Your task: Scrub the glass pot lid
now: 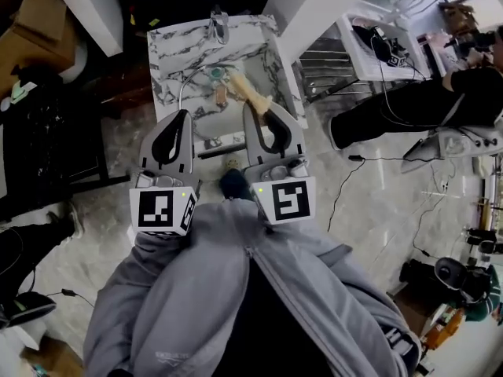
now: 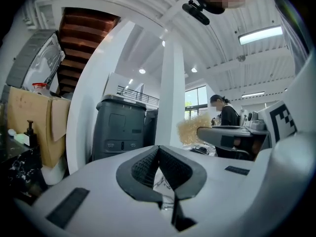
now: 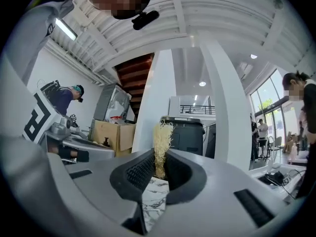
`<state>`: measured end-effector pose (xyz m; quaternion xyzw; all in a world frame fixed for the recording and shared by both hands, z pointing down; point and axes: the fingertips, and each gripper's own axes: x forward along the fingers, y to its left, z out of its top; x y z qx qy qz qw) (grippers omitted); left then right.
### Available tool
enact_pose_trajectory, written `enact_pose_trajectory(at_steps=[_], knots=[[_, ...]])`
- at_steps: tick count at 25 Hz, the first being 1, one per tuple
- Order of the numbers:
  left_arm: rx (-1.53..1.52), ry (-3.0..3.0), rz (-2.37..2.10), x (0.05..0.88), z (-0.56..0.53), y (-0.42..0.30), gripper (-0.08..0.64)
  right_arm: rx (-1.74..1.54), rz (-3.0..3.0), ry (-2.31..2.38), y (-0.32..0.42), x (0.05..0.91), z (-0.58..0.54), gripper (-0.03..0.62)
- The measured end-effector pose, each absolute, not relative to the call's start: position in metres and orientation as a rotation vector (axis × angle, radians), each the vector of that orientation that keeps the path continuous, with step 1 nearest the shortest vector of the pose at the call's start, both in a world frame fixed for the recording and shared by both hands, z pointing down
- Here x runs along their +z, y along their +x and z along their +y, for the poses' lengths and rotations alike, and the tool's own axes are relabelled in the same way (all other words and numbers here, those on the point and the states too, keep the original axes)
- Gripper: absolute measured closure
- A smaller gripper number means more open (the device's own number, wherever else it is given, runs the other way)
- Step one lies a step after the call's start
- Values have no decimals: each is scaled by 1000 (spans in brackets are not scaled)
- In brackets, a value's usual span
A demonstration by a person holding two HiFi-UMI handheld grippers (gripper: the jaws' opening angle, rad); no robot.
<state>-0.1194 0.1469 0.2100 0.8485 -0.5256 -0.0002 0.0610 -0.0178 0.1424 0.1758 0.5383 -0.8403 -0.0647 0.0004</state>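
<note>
Marble-veined desk (image 1: 167,49) at upper centre of the head view, basin (image 1: 236,57) sunk in it, tap (image 1: 218,23) at the far edge. Pale floor (image 1: 369,203) all round.

Lid (image 1: 196,100): lies in the basin, left of centre. Glass is see-through, so only its curved rim reads clearly. Neither tongs touch it.

Left tongs (image 1: 183,116): just below the lid's rim in the frame, pointing toward the desk. In the left gripper view the left tongs (image 2: 159,149) are clenched, pads meeting at the tip, nothing between them.

Right tongs (image 1: 255,108): beside the left pair, to its right, well apart from the lid. In the right gripper view the right tongs (image 3: 159,154) are clamped on the brush (image 3: 160,142), whose pale straw-like fibres stand up above the pads. From the head view the brush (image 1: 247,89) slants up and left from the tips, over the basin, right of the lid. Its fibres (image 2: 190,130) also show right of centre in the left gripper view.

Marker cubes (image 1: 163,209) (image 1: 287,199) sit at the near ends of both tongs, just above the grey jacket (image 1: 236,289) at the bottom of the frame.

Surroundings, left gripper view: grey bin (image 2: 118,127) centre left, cardboard box (image 2: 29,117) at far left, white pillar (image 2: 173,98) mid-frame, a person (image 2: 226,115) standing at a table on the right.
</note>
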Motion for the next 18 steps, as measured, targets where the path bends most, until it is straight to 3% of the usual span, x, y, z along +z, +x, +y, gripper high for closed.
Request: enact_pose_trajectory(at_steps=[8, 18], knots=[[22, 2487, -1726, 213, 50, -53, 546, -166, -2722, 1503, 43, 201, 38, 535], [173, 2430, -1722, 248, 5, -27, 546, -58, -2747, 1448, 68, 230, -16, 535]])
